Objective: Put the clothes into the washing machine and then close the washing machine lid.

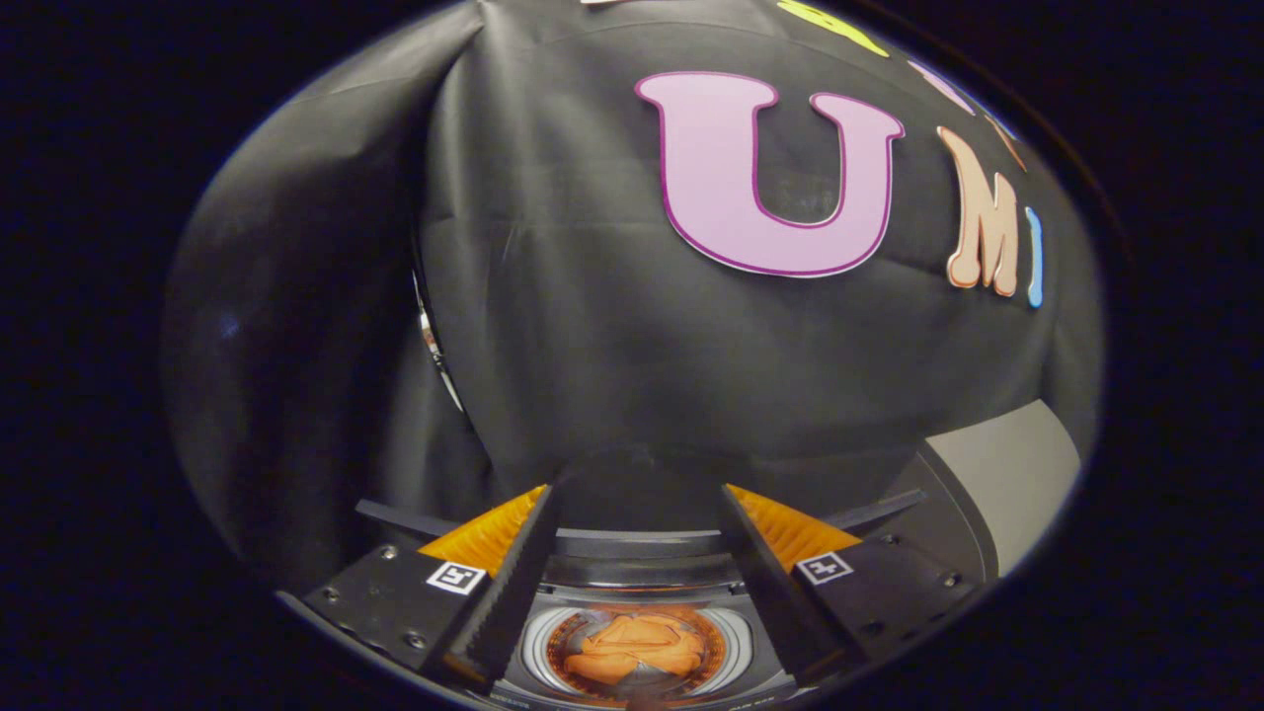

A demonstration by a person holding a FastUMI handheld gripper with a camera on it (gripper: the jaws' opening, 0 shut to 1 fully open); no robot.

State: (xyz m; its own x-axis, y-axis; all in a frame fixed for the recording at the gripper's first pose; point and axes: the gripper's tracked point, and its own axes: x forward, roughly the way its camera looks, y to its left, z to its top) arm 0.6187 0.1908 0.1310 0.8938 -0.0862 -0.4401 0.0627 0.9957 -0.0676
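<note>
Hanging across the upper and middle parts of the frame, the black cloth wall [592, 326] of the booth takes up most of what there is to see, which suggests the tongs are raised and aimed nearly level rather than down at the work. At lower right a pale grey slab [1007, 474] stands tilted upward beside a dark edge; it is probably the washing machine lid, standing open so the drum can be loaded, though its hinge is hidden. Along the bottom centre lies the washing machine [642, 568], its dark top rim curving between the fingers and its round drum opening just below them. The tongs [637, 499] frame that opening from lower left and lower right, spread wide apart with nothing between them and nothing gripped, likely because the load is already dropped. Smallest, at bottom centre, the orange clothes [637, 642] sit bunched at the bottom of the drum, inside the ring of its metal wall. By the look of it the loading is done, and the closing of the lid remains.
</note>
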